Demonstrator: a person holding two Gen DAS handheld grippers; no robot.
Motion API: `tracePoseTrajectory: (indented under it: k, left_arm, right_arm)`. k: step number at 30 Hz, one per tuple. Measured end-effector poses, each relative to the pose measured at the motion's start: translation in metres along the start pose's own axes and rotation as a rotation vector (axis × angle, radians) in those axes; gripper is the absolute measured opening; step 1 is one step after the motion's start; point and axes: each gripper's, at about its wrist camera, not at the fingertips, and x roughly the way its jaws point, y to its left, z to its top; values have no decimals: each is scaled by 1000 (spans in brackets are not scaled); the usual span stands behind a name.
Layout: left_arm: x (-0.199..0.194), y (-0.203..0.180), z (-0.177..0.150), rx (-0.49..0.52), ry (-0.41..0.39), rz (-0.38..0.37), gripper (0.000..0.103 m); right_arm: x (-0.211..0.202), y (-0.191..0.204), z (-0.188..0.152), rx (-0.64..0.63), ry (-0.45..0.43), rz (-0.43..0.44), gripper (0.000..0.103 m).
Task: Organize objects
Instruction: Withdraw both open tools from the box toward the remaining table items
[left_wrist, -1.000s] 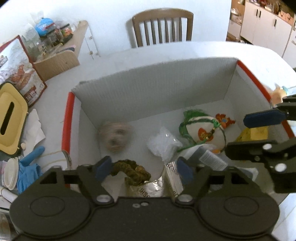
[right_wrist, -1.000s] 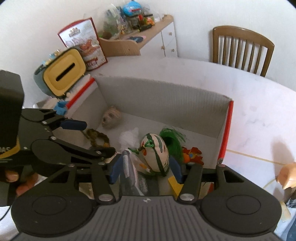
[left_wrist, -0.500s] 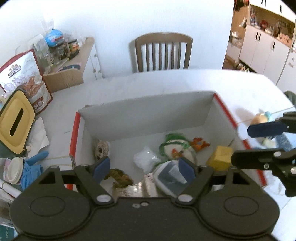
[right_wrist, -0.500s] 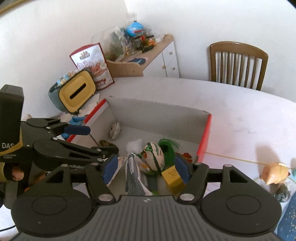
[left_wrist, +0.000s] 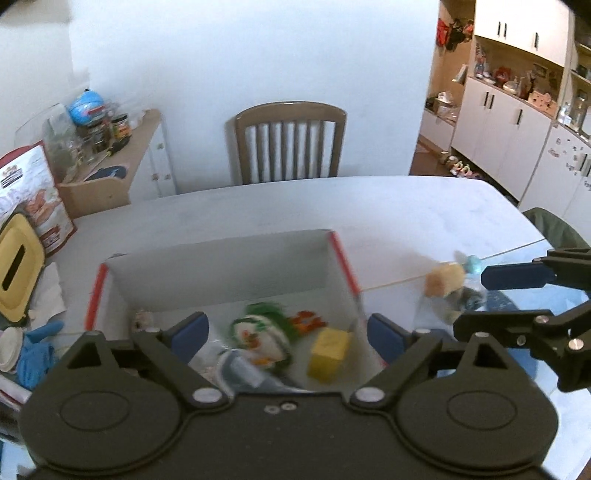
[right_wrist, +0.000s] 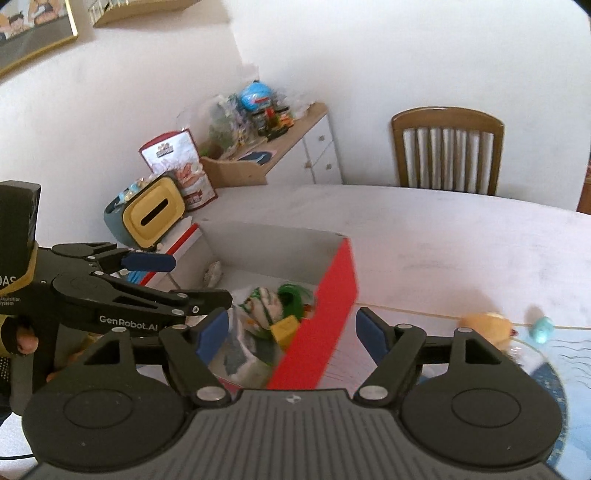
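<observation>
Both grippers' fingers are spread, empty; the orange toy (right_wrist: 487, 326) beside the red-edged cardboard box (right_wrist: 325, 325) is best approached squarely.

We see the counter (left_wrist: 280, 210) bare between the open-topped box (left_wrist: 229, 266) and the chair (left_wrist: 290, 144), so passage is free there. Clutter crowds the box's left; a small toy (right_wrist: 487, 328) sits right.

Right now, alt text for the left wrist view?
The open, empty left gripper hangs above a red-edged cardboard box holding a yellow block and a green-trimmed toy. The right gripper, also open, is right of the box near a small orange toy on the white table.
</observation>
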Motion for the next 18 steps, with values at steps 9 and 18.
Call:
tracePoseTrajectory:
  k: [9, 18]
  left_arm:
    - [6, -62, 5, 47, -13, -57, 102]
    - [25, -112, 5, 61, -3, -97, 102]
  right_arm:
    - [-36, -51, -23, 33, -32, -54, 83]
    - [-60, -111, -39, 76, -41, -121, 84]
